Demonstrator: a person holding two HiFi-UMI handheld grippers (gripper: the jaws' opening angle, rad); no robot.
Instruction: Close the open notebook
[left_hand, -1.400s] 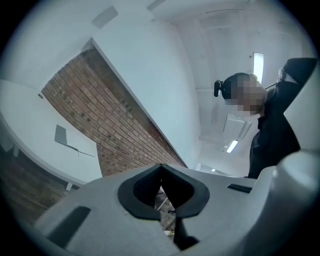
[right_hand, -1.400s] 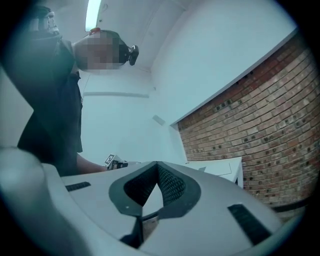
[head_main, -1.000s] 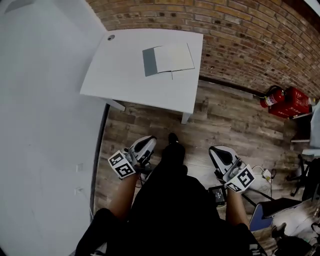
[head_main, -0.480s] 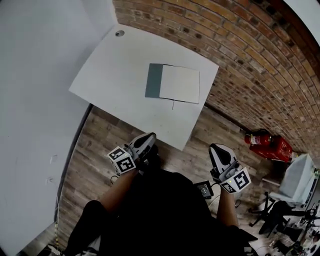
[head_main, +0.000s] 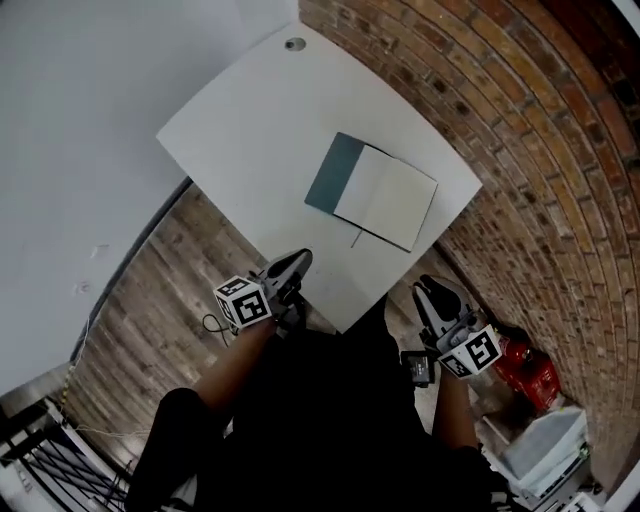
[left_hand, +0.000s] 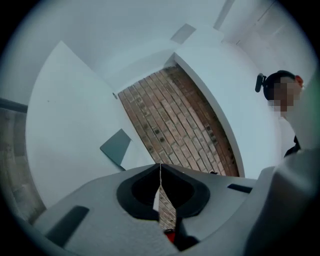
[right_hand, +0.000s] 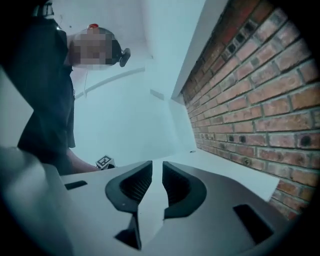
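We stand at a white table (head_main: 250, 120) whose far right side runs along a brick wall (head_main: 540, 140), with wooden floor (head_main: 150, 300) below us on the left. The open notebook (head_main: 385, 198) lies flat on the table, near the corner closest to us and the bricks. It shows a narrow grey-teal leaf (head_main: 333, 173) on its left, probably the cover, and a wider cream page on its right. Both claws hang low in front of us, well apart from the notebook. The left gripper (head_main: 298, 258) is just over the table's near edge. Its jaws are pressed together at the tips with nothing between them. The right gripper (head_main: 426, 287) is off the table's corner, over the floor. Its jaws stand a narrow slit apart and grip nothing; only the tabletop shows through the gap. We judge the notebook light and thin. Its cover is probably somewhat flexible and its pages soft, so a hard pinch could crease them. The smooth tabletop may also let the whole notebook slide when it is nudged. We think the best hold is the free outer edge of the grey-teal leaf, away from the spine. It could be lifted there and swung over the cream page while the other claw steadies the page side. A thin marker ribbon (head_main: 356, 238) sticks out from the notebook's near edge and should not get caught.
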